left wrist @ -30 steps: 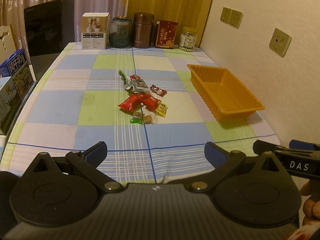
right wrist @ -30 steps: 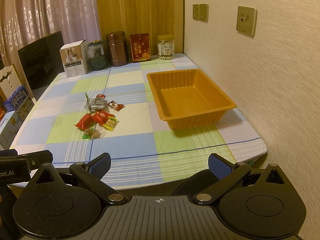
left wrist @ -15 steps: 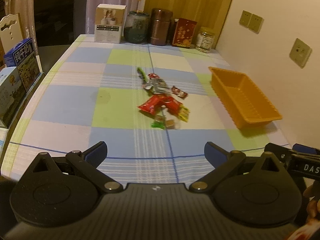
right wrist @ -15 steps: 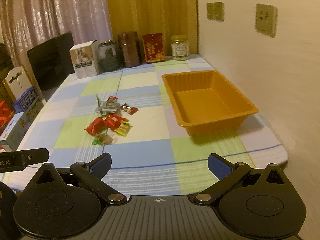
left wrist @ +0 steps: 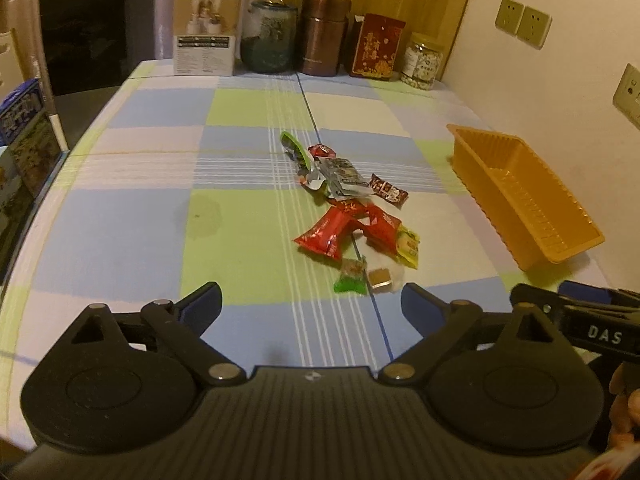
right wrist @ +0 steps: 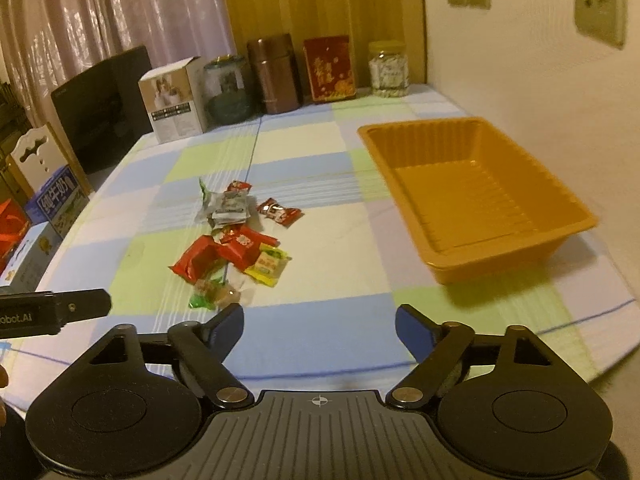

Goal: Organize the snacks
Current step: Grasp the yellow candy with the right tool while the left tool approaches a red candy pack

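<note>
Left gripper (left wrist: 311,302) spread wide, clasping nothing, low in frame. Right gripper (right wrist: 319,322) likewise wide and unloaded. Snack packets (left wrist: 352,216) heaped mid-frame on checked tablecloth (left wrist: 120,220); orange tray (right wrist: 472,196) right, apart.

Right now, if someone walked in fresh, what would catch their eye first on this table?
Probably the orange tray, empty, on the right of the checked tablecloth near the wall. Next, the heap of snack packets mid-table, red wrappers standing out. Both the left gripper and the right gripper hang open at the near edge, holding nothing.
</note>
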`<state>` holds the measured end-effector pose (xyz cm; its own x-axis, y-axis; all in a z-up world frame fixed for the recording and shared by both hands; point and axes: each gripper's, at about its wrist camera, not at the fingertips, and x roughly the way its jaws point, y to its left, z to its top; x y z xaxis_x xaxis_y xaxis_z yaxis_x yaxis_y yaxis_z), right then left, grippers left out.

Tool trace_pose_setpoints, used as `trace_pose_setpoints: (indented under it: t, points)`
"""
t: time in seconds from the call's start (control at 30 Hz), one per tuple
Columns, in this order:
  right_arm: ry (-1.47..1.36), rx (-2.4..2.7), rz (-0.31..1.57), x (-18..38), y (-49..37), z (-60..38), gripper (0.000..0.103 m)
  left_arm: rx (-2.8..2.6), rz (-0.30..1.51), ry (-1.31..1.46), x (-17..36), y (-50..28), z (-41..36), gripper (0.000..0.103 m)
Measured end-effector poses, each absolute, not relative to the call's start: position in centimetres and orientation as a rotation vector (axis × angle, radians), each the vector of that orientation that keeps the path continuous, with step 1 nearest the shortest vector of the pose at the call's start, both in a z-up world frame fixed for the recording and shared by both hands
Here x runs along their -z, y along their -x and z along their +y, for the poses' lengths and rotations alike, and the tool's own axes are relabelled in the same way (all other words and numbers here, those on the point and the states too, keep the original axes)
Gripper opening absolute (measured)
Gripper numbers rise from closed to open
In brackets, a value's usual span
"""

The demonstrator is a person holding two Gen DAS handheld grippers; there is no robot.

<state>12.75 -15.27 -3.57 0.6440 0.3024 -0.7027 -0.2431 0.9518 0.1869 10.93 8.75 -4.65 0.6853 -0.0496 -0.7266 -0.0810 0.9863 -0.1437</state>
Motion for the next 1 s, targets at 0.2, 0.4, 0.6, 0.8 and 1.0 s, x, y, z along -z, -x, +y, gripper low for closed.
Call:
trace_pose_setpoints:
  t: [0.2,0.4,0.6,0.8,1.0]
  points:
    - [-0.099,-0.317,0.836,5.4,-16.3,-13.3,0.065,0.011,0.840,0.144,6.7,-14.6,9.4,0.087]
    - [-0.105,-0.331,0.854,7.5,-19.4,-11.3,0.050,0.015,0.853,0.150,8.3,-17.1,10.7,0.080]
    - [-0.118,-0.337,0.896,9.7,-21.5,-9.7,0.039,0.028,0.867,0.156,9.5,-18.6,11.3,0.078]
    - [-0.140,-0.343,0.896,10.3,-22.4,-8.7,0.039,0.031,0.865,0.170,10.1,-19.5,11.9,0.078]
    - [-0.079,-0.332,0.890,10.9,-22.8,-7.4,0.036,0.053,0.875,0.150,10.7,-20.3,11.7,0.078]
